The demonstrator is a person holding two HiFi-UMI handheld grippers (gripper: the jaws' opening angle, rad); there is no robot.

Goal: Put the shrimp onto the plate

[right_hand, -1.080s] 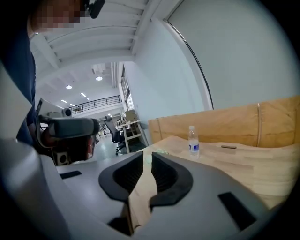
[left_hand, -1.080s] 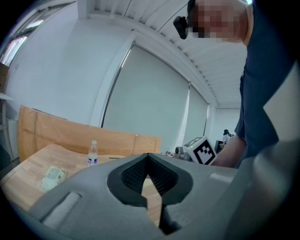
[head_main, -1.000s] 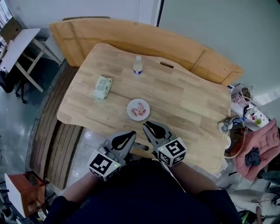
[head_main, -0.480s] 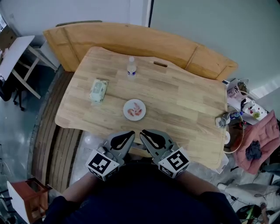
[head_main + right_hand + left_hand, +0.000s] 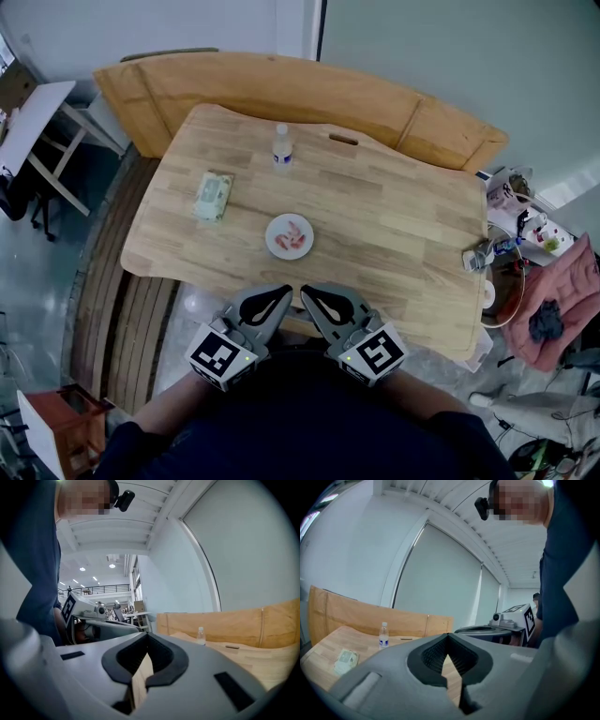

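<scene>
A small white plate (image 5: pixel 277 246) sits on the wooden table (image 5: pixel 394 225), near its front edge. Pink shrimp (image 5: pixel 293 234) lie on the plate. Both grippers hang side by side just off the table's front edge, close to the person's body. My left gripper (image 5: pixel 284 292) is shut and holds nothing; in its own view the left gripper (image 5: pixel 449 637) shows its jaws meeting at the tips. My right gripper (image 5: pixel 306 292) is also shut and empty, and the right gripper (image 5: pixel 148 635) shows closed tips too. The plate is hidden in both gripper views.
A water bottle (image 5: pixel 281 147) stands at the table's far side, and a pack of wipes (image 5: pixel 213 195) lies to the left. A wooden bench (image 5: pixel 281 80) runs behind the table. Clutter and cables (image 5: pixel 492 255) sit at the right edge. A brown stool (image 5: pixel 56 427) stands lower left.
Both grippers have drawn back a little from the plate toward the person's body. The head view has shifted slightly. The shrimp and plate have not moved.
</scene>
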